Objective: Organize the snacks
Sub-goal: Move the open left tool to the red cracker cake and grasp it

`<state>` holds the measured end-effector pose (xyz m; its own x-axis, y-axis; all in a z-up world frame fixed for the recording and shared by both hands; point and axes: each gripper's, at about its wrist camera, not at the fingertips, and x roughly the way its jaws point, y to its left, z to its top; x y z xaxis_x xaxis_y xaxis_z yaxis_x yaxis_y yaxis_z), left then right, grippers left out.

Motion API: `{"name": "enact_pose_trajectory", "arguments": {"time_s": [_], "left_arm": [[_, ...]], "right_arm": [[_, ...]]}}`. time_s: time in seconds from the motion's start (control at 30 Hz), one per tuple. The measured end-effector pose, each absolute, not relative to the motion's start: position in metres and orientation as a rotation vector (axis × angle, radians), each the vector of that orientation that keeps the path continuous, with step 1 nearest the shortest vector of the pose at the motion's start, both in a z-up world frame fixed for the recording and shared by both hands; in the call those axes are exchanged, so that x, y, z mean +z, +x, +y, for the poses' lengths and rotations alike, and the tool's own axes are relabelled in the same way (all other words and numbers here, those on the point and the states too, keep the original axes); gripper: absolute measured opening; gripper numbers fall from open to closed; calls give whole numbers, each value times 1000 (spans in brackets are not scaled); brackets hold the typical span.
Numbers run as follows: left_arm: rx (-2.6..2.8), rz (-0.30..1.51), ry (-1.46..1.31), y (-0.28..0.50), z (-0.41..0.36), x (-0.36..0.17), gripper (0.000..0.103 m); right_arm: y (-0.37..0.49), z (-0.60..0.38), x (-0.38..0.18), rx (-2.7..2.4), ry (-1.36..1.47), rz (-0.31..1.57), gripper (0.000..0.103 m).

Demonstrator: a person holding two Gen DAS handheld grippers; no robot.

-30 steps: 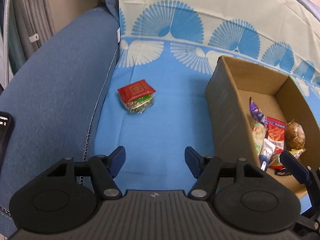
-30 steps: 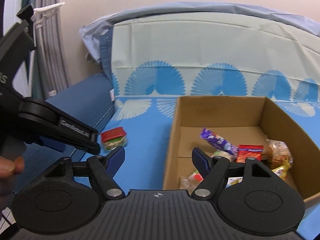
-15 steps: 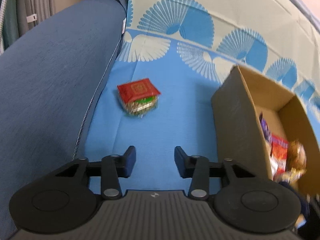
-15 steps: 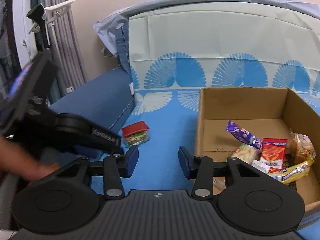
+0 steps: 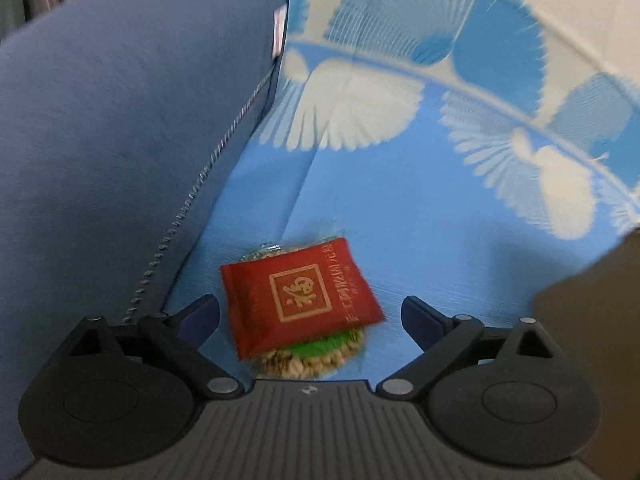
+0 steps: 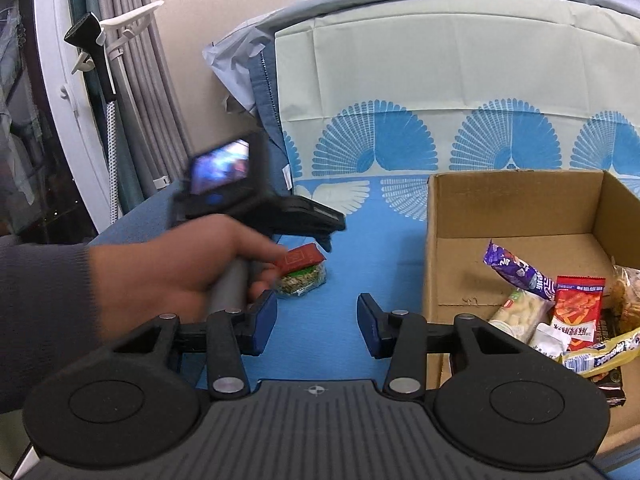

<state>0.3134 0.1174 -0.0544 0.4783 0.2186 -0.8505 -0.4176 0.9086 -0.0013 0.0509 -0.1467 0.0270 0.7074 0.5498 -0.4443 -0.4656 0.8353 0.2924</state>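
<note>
The left gripper [image 5: 310, 316] is straddling the red packet [image 5: 300, 300] at lower centre, jaws just opened wide, pads clear. You are approaching; next, close, then carry it to the box [image 6: 516, 204].

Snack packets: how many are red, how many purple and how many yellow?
Red: 2, the red packet on the cloth and the red packet in the box
Purple: 1, the purple packet
Yellow: 1, the yellow packet
Total: 4
</note>
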Motion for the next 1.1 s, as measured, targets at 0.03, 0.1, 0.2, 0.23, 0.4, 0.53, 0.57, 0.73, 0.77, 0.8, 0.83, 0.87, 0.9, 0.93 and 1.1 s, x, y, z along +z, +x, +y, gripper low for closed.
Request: {"name": "enact_pose_trajectory", "arguments": {"time_s": [0.03, 0.1, 0.2, 0.23, 0.4, 0.53, 0.57, 0.73, 0.77, 0.8, 0.83, 0.87, 0.9, 0.93, 1.1], "left_arm": [[403, 1010, -218, 317, 118, -60, 98], [411, 1037, -219, 320, 119, -68, 85], [368, 1036, -226, 305, 117, -67, 83], [340, 1037, -232, 298, 115, -66, 83], [206, 1069, -264, 231, 99, -57, 83], [139, 1101, -304, 165, 91, -54, 83], [129, 1108, -322, 150, 90, -53, 83], [89, 1116, -363, 95, 90, -54, 85], [78, 1117, -366, 87, 89, -54, 85], [67, 1117, -370, 81, 90, -54, 85], [55, 1113, -372, 75, 91, -53, 85], [45, 1105, -371, 70, 93, -52, 85], [37, 1093, -368, 65, 95, -50, 85], [29, 1076, -364, 59, 97, -47, 85], [-20, 957, -387, 35, 105, -38, 72]], "right_arm": [[52, -147, 27, 567, 165, 547, 47], [53, -148, 26, 564, 165, 553, 47], [53, -150, 25, 556, 164, 558, 47], [54, -149, 25, 553, 162, 559, 47], [52, -146, 24, 543, 142, 552, 47], [47, -144, 25, 527, 113, 529, 47], [47, -144, 26, 519, 108, 523, 47], [38, -147, 29, 474, 83, 471, 47], [35, -148, 30, 466, 76, 462, 47], [34, -148, 30, 462, 69, 456, 47], [32, -148, 30, 458, 61, 450, 47], [30, -149, 30, 453, 52, 445, 47], [28, -149, 30, 450, 45, 441, 47], [25, -149, 30, 447, 39, 436, 47], [15, -151, 27, 436, 11, 421, 48]]}}
